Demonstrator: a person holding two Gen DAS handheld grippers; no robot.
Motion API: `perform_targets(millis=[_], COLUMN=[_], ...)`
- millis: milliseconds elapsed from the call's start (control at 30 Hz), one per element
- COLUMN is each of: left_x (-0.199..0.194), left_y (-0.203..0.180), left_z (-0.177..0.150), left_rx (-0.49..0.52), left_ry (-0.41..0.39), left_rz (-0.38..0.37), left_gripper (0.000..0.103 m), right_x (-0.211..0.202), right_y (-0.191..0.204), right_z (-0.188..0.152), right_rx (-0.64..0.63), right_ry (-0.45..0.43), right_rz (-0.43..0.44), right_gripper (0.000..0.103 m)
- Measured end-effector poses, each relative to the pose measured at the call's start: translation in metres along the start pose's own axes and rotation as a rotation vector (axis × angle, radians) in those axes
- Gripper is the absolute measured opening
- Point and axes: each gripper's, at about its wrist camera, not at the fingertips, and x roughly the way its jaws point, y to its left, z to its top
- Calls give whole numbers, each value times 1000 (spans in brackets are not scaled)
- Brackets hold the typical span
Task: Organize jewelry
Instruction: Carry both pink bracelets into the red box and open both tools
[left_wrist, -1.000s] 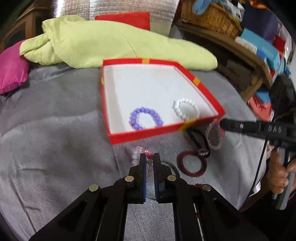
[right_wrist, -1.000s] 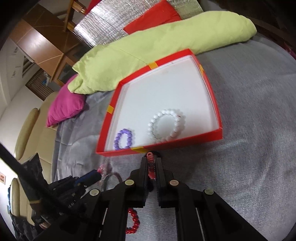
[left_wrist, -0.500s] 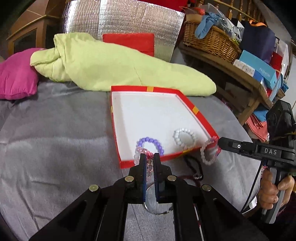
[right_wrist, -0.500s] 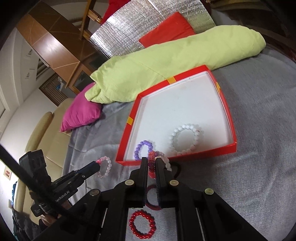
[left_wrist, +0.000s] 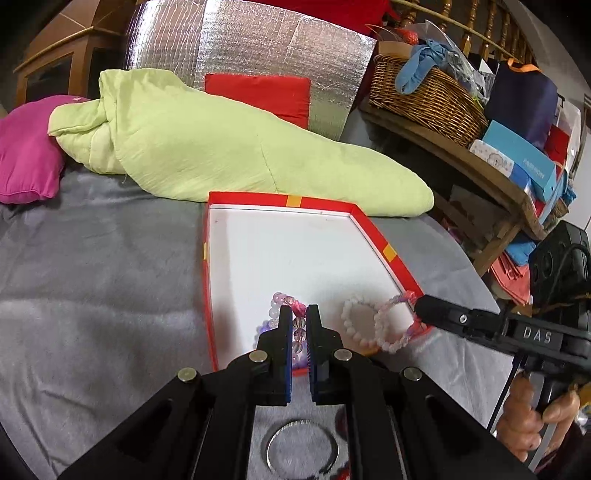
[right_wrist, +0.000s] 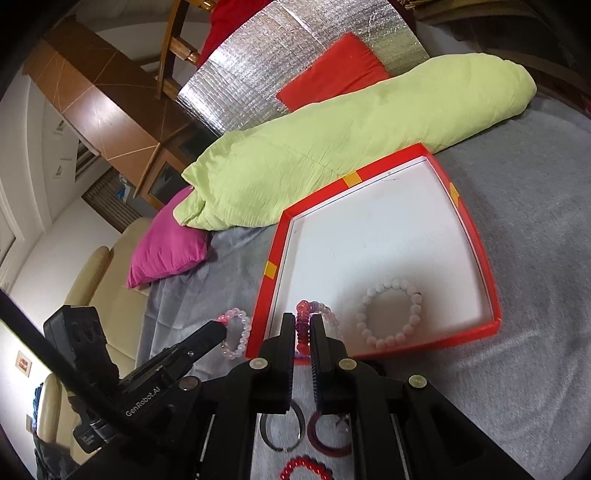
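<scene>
A: What writing can you read?

B: The right gripper (left_wrist: 415, 312) carries "DAS" in pale letters on its black body, seen from the left wrist. From the right wrist, the left gripper (right_wrist: 221, 328) shows "GenRobot.AI" along its arm. A blue box (left_wrist: 524, 158) on the wooden shelf, to the right of the red box, has print too small to read.

A: And the red box (left_wrist: 384, 240)?

B: It lies open on the grey cover (left_wrist: 92, 295), white inside, with yellow tape patches on its rim. A white bead bracelet (right_wrist: 391, 314) lies in it near the front wall.

A: The grippers?

B: Both are clamped on jewelry. The left pinches a pink and clear bead bracelet (left_wrist: 286, 306) over the front left corner of the red box. The right pinches a pink and purple bracelet (right_wrist: 314, 314) at the front right corner.

A: What lies outside the red box?

B: In front of it: a silver bangle (left_wrist: 303, 450), a dark red ring (right_wrist: 328, 439) and a red bead bracelet (right_wrist: 306, 467).
</scene>
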Motion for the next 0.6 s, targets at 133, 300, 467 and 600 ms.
perform_targets(millis=[133,300,467,600], left_x=[9,15,21,21], left_y=[-2,-10,-13,-17], left_z=[4,1,-1,-1], left_rx=[1,39,64,75], left_ry=[5,16,25,20], left_rz=[18,85,138,156], left_gripper=[7,7,7,7], right_x=[8,9,7,8], right_y=[-1,-1,-3,-4], right_z=[3,5,4,4], right_rx=[5,0,7,11], right_ry=[-3,-10,-28,-48], right_rz=[-7,-10,-12,-21], right_gripper=[9,9,9,9])
